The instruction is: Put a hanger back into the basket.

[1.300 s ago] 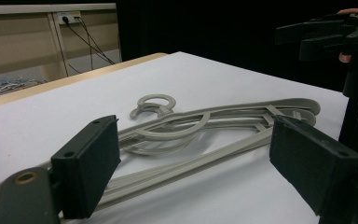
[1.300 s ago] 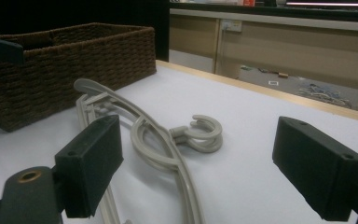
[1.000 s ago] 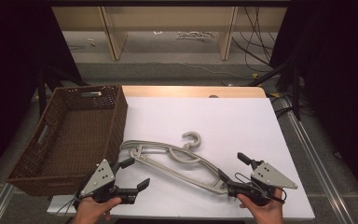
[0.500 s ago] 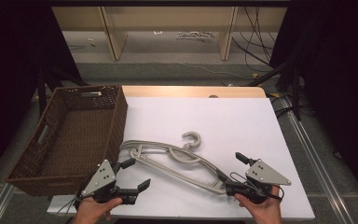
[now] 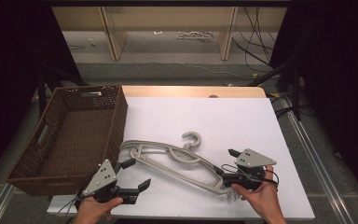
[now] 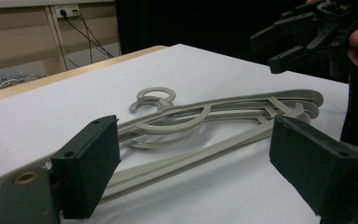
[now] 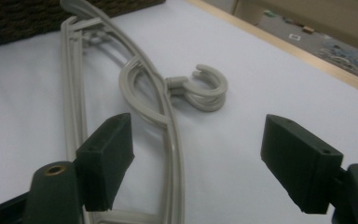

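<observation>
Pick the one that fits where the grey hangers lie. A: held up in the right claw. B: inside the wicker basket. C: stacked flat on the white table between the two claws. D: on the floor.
C: the grey hangers lie stacked on the white table, beside the wicker basket, between the open left claw and open right claw.

Grey plastic hangers (image 5: pixel 177 161), stacked, lying flat

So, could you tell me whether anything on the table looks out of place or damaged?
Nothing stands out. The grey hangers lie stacked flat on the white table, slightly fanned, with no breaks visible. The wicker basket sits upright at the table's left edge. Both the left gripper and right gripper are open.
</observation>
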